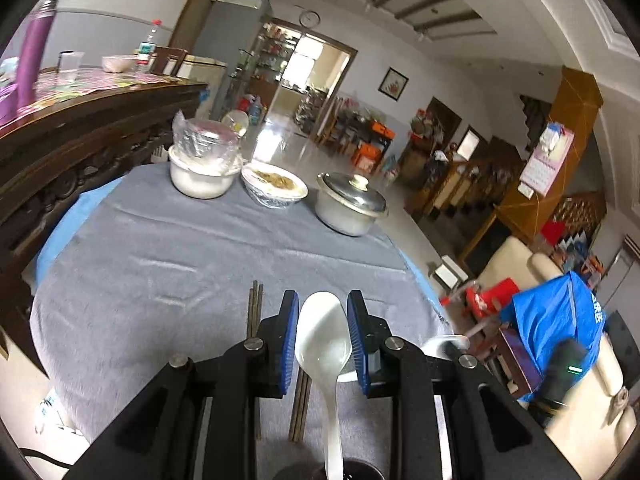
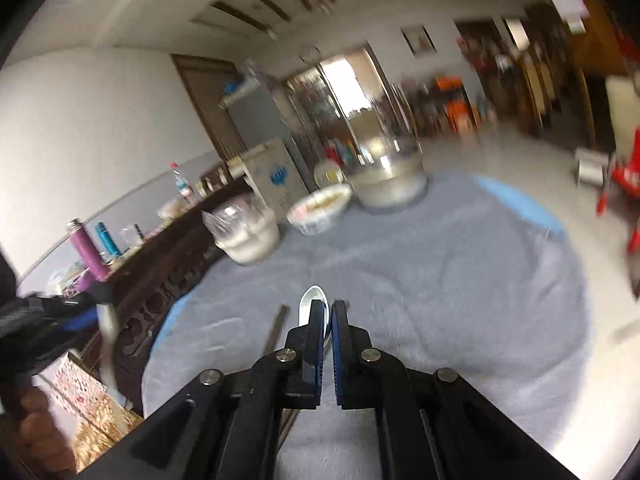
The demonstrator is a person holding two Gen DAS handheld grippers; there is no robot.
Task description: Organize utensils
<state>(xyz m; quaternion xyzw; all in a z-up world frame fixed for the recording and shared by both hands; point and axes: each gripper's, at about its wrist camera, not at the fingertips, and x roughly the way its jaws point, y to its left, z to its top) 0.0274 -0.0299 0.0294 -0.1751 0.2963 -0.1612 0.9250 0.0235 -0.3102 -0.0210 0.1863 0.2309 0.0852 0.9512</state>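
In the left wrist view my left gripper [image 1: 323, 312] is shut on the bowl of a white ceramic spoon [image 1: 323, 334], held above the grey tablecloth [image 1: 168, 264], its handle running back toward the camera. Dark wooden chopsticks [image 1: 255, 312] lie on the cloth just left of and under the fingers. In the right wrist view my right gripper [image 2: 328, 316] has its blue pads almost together on the edge of a second white spoon [image 2: 313, 296], low over the cloth. Chopsticks [image 2: 276, 330] lie to its left. The left gripper with its spoon [image 2: 107, 332] shows blurred at far left.
At the table's far side stand a plastic-covered white bowl [image 1: 204, 176], a foil-wrapped dish of food [image 1: 274, 186] and a lidded metal pot [image 1: 352, 204]. A dark carved sideboard [image 1: 80, 148] with bottles borders the left. Sofa and blue bag [image 1: 556, 320] sit right.
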